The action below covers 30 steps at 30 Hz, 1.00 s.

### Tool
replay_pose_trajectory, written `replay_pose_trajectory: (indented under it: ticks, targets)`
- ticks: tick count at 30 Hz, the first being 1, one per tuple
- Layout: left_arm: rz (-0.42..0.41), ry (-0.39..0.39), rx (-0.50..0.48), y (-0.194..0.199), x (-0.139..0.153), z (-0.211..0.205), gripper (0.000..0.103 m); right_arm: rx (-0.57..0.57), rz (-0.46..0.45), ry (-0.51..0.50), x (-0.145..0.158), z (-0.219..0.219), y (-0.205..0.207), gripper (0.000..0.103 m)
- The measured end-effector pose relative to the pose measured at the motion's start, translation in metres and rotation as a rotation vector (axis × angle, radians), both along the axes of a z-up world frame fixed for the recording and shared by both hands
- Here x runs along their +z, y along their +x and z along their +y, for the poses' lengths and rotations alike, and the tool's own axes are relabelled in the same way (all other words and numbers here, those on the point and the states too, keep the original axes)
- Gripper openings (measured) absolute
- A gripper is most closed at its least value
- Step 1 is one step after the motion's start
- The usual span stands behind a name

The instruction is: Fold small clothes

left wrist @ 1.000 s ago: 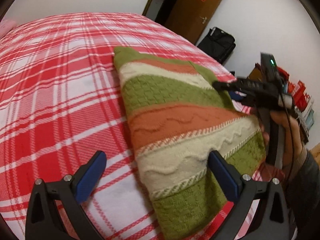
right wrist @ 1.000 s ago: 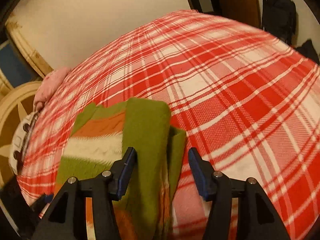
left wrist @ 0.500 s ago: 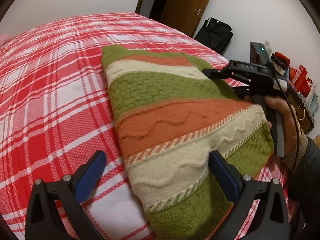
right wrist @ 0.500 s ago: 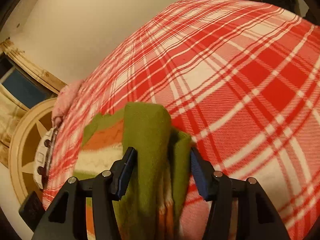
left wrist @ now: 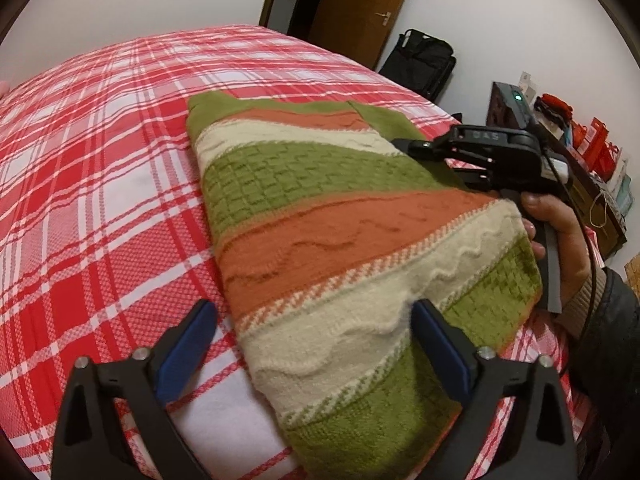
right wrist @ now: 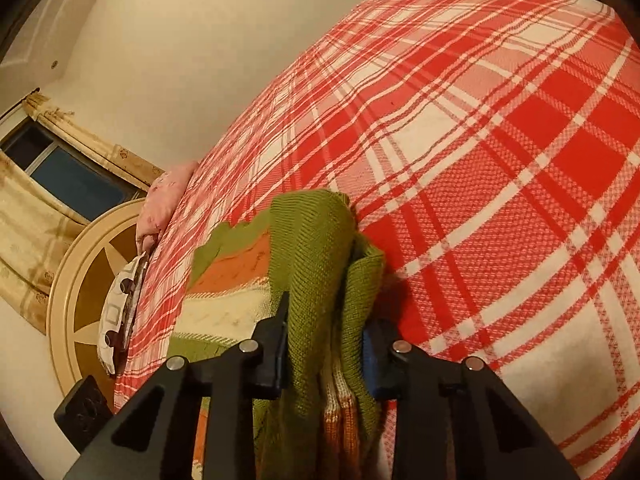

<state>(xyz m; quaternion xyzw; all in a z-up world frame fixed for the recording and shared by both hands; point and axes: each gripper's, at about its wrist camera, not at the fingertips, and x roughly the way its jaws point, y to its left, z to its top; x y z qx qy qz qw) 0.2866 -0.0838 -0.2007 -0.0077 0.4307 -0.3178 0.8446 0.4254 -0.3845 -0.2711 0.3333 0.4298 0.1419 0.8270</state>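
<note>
Jaws of the right gripper [right wrist: 324, 354], open a second ago, are now clamped on the sweater [left wrist: 340, 248] edge. Left gripper [left wrist: 312, 344] is held wide, straddling the sweater's near end on the bedspread [left wrist: 100, 200]; long axis runs 5 to 11 o'clock.

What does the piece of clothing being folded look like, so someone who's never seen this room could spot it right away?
Start at the bed with the red and white plaid cover. On its side nearest the door lies the folded sweater. It is a thick knit in green, orange and cream bands, the only striped thing there, with its green edge pinched in the right claw.
</note>
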Motion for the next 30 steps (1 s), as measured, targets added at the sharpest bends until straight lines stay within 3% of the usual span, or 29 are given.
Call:
replay_pose_trajectory:
  ticks: [5,10,12,19,30]
  targets:
    - [0.002,-0.019,-0.035,-0.004,0.002,-0.001,0.081,-0.001,-0.017,-0.018,0.002,0.003,0.000,0.027]
    - [-0.033,-0.035,-0.023,-0.013,0.011,0.007,0.050,-0.005,-0.056,-0.072,0.016,0.012,-0.004,0.023]
    - [-0.048,-0.031,-0.016,-0.017,0.016,0.010,0.044,-0.004,-0.082,-0.078,0.024,0.016,-0.007,0.023]
    - [-0.101,-0.017,0.007,-0.040,0.033,0.027,0.039,0.024,-0.139,-0.093,0.054,0.042,-0.016,0.022]
    - [-0.141,-0.024,0.103,-0.085,0.057,0.098,0.038,0.133,-0.171,-0.041,0.079,0.112,-0.024,0.022]
